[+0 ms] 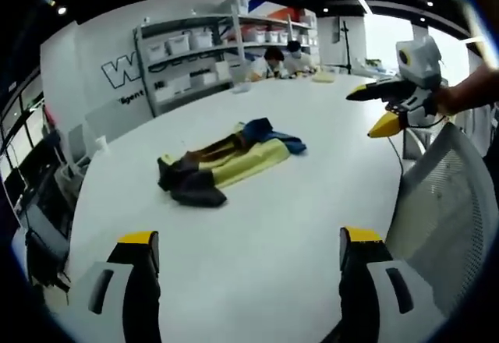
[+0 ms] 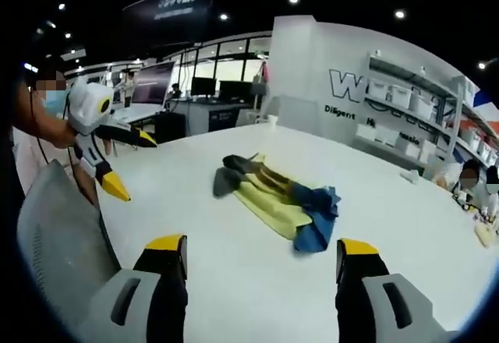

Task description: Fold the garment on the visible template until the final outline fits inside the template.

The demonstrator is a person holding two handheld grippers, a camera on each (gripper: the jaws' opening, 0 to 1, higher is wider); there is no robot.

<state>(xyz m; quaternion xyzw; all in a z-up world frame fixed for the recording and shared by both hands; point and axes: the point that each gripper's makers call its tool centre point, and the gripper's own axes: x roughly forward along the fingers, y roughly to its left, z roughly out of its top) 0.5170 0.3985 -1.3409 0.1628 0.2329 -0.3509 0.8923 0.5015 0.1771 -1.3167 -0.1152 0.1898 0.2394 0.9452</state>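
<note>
Left gripper view: crumpled garment (image 1: 226, 161) on white table (image 1: 265, 242), both claws spread wide, holding nothing

Garment (image 1: 228, 160) lies bunched on the table (image 1: 257, 242), near its middle, apart from both grippers. Mesh chair back (image 1: 444, 203) stands at the table's edge. Shelving with bins (image 1: 218, 51) stands behind the table's far end

- Left gripper (image 1: 247, 253): black jaws, yellow tips, grey housings with dark slots.
- Right gripper (image 2: 261, 259): same black jaws, yellow tips, grey housings; white body seen from the left gripper view.
</note>
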